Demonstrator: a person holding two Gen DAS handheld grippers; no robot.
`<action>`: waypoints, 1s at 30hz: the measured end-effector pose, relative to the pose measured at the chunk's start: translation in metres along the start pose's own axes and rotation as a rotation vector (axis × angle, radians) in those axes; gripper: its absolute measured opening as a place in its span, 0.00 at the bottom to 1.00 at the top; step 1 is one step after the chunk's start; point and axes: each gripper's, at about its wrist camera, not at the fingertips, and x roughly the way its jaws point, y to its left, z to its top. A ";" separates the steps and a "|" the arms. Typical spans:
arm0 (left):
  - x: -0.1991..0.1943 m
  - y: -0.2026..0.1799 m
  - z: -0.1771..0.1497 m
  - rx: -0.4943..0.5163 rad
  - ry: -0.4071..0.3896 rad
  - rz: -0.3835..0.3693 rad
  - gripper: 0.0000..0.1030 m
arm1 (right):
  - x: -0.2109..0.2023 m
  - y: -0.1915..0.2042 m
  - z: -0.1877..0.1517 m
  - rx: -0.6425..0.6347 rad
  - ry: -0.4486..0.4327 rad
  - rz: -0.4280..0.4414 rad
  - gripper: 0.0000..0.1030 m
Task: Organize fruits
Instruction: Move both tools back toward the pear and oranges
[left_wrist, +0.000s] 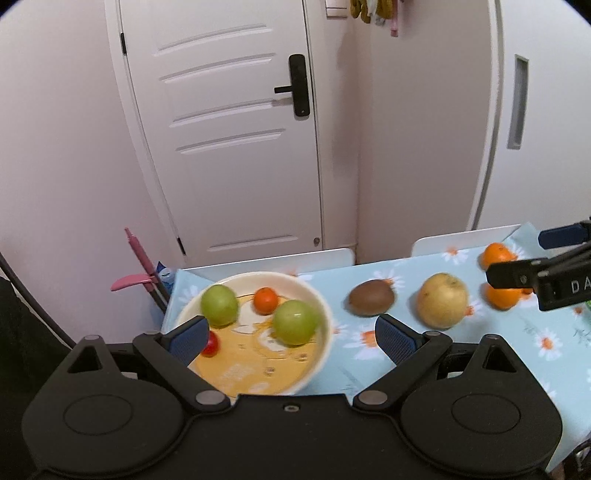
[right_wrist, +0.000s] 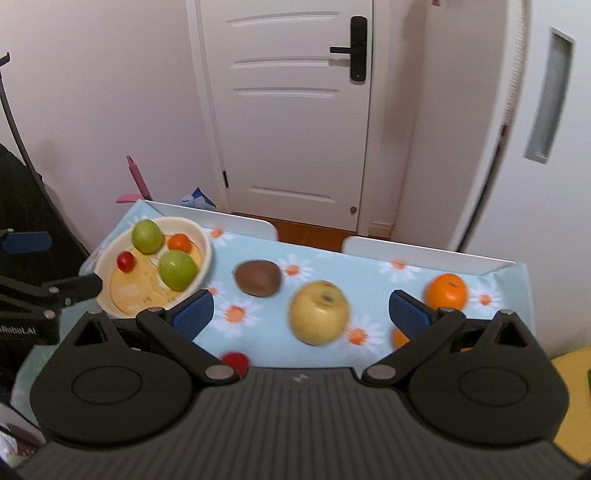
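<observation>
In the left wrist view, the table (left_wrist: 436, 362), under a pale blue daisy-print cloth, ends at a far edge across the middle of the frame, with two white chair backs (left_wrist: 280, 260) just behind it and a white door (left_wrist: 229, 147) beyond. Bare cloth lies between the bowl (left_wrist: 325, 325) at centre left and the fruit row to its right. The round cream bowl holds two smooth green apples (left_wrist: 295, 321), a small orange tomato (left_wrist: 265, 300) and a red tomato (left_wrist: 210, 345). Right of it sit a fuzzy brown kiwi (left_wrist: 371, 297), a yellow pear (left_wrist: 441, 301) and two oranges (left_wrist: 496, 254), the nearer partly hidden by the right gripper (left_wrist: 532, 258). The left gripper (left_wrist: 291, 332) is spread wide, empty, its blue ribbed pads above the bowl's near side. In the right wrist view, the bowl sits at the upper left near the table's left edge; the kiwi, the blurred pear and an orange (right_wrist: 447, 291) run rightward, with a red fruit (right_wrist: 236, 362) at the gripper body. The right gripper (right_wrist: 301, 314) gapes wide, holding nothing, with the pear between its pads.
</observation>
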 end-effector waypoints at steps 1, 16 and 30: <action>-0.002 -0.009 0.001 0.002 -0.003 0.000 0.96 | -0.001 -0.008 -0.002 -0.002 0.004 0.003 1.00; 0.026 -0.119 0.015 0.041 -0.003 -0.023 0.96 | 0.013 -0.112 -0.026 -0.166 0.016 0.074 1.00; 0.116 -0.171 0.020 0.073 0.069 -0.006 0.94 | 0.076 -0.140 -0.044 -0.258 0.067 0.171 1.00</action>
